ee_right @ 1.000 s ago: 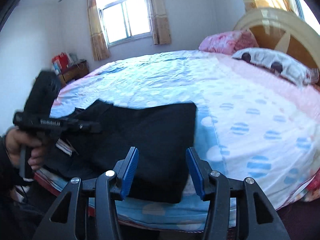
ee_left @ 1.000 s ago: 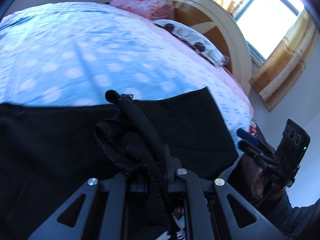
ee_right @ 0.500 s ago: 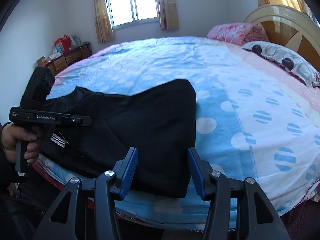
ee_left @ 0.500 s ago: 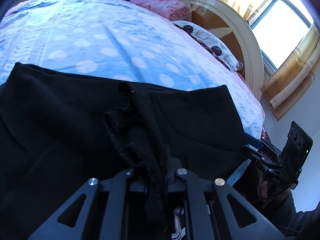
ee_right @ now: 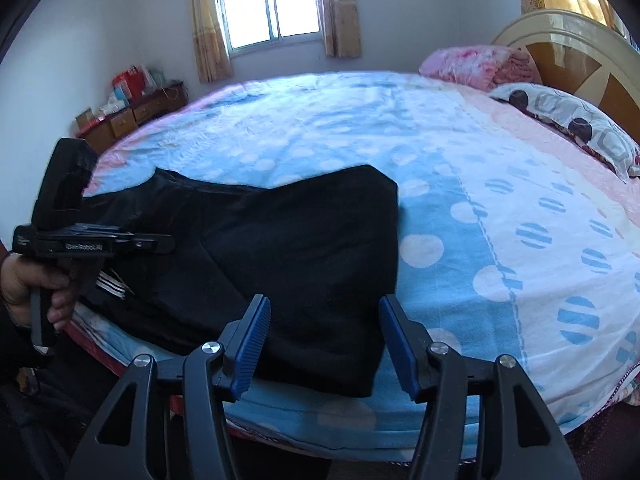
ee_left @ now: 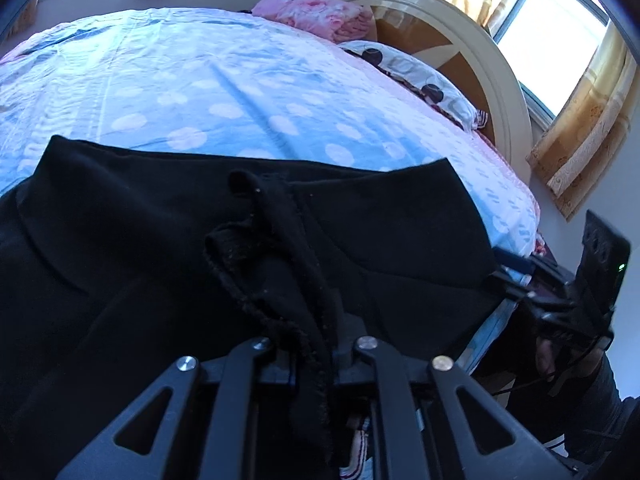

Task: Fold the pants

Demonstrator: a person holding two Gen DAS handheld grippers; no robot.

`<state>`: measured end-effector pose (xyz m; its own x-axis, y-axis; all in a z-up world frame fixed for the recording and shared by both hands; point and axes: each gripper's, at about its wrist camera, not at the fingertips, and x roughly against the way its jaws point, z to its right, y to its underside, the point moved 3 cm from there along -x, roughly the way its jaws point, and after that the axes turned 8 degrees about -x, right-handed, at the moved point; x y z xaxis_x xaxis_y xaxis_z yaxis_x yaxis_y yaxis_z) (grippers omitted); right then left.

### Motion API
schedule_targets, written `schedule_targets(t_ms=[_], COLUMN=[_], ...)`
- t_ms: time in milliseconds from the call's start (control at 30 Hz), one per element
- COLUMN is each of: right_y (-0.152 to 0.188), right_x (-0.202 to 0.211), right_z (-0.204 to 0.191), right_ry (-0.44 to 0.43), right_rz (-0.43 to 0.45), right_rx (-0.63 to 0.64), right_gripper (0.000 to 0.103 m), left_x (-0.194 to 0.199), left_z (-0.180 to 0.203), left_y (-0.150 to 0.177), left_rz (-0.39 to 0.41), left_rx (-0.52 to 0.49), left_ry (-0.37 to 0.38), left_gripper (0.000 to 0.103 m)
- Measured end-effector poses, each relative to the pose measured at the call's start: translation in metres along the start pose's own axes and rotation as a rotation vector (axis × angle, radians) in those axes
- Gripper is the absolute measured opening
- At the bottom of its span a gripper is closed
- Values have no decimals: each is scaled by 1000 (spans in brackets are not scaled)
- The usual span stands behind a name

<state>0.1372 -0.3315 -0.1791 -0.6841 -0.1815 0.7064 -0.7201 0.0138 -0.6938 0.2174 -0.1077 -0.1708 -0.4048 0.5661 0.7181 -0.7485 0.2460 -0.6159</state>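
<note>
Black pants [ee_left: 400, 240] lie folded on the dotted blue sheet [ee_left: 224, 92] near the bed's front edge. A bunched strip of their fabric [ee_left: 272, 248] runs back between the jaws of my left gripper [ee_left: 316, 344], which pinch it while starting to open; the pads are hidden by cloth. From the right wrist view, the left gripper [ee_right: 152, 242] sits over the pants' [ee_right: 300, 240] left end, held by a hand [ee_right: 24, 280]. My right gripper [ee_right: 324, 332] hovers over the pants' near right corner, blue pads [ee_right: 252, 340] apart and opening, pressing on nothing.
Pink folded bedding [ee_right: 476, 62] and a spotted pillow [ee_right: 576, 128] lie by the cream headboard [ee_right: 568, 36] at the far right. A wooden dresser [ee_right: 132, 116] stands by the back wall under a curtained window [ee_right: 272, 4]. The sheet [ee_right: 500, 208] spreads right of the pants.
The held pants came down and now spread flat over the sheet. Both grippers sank toward the bed. The right gripper's pads stand wider apart.
</note>
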Motion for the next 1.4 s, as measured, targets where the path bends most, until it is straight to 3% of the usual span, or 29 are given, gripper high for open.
schedule_targets(t_ms=[100, 167, 233, 400, 500, 567, 633, 733, 833, 900, 1000, 1100, 1167, 1300, 1400], right_y=[0, -3, -3, 15, 14, 10, 10, 20, 18, 13, 2, -16, -32, -59, -75], right_x=[-1, 9, 22, 42, 42, 34, 22, 8, 14, 24, 44, 53, 47, 21, -13], right_z=[-4, -4, 2, 21, 33, 33, 27, 17, 6, 5, 6, 1, -8, -25, -21], right_ry=[36, 12, -49, 7, -29, -81, -73, 56, 96, 95, 131, 79, 15, -39, -36], right_rz=[-15, -4, -10, -42, -22, -38, -61, -125, -145, -128, -45, 35, 54, 79, 36], right_rx=[20, -10, -100, -229, -335, -382, -363, -261, -174, -174, -154, -133, -117, -80, -117], right_gripper=[59, 59, 59, 59, 58, 52, 24, 23, 23, 23, 24, 24, 25, 33, 33], left_x=[1, 4, 4, 2, 1, 1, 3, 7, 16, 27, 47, 63, 62, 36, 7], left_z=[-1, -4, -6, -8, -9, -8, -9, -7, -6, -6, -3, -1, 6, 23, 20], left_y=[-2, -2, -1, 1, 1, 1, 2, 4, 3, 2, -3, -12, -18, -29, -34], left_rz=[16, 25, 22, 40, 46, 49, 52, 55, 56, 83, 151, 221, 228, 179, 103], left_rx=[7, 16, 24, 43, 33, 20, 23, 10, -10, -15, -58, -95, -117, -195, -220], left_ry=[-9, -5, 11, 31, 32, 30, 34, 26, -18, -41, -143, -253, -238, -230, -319], left_gripper=[15, 15, 15, 17, 17, 17, 17, 21, 39, 66, 86, 90, 90, 91, 91])
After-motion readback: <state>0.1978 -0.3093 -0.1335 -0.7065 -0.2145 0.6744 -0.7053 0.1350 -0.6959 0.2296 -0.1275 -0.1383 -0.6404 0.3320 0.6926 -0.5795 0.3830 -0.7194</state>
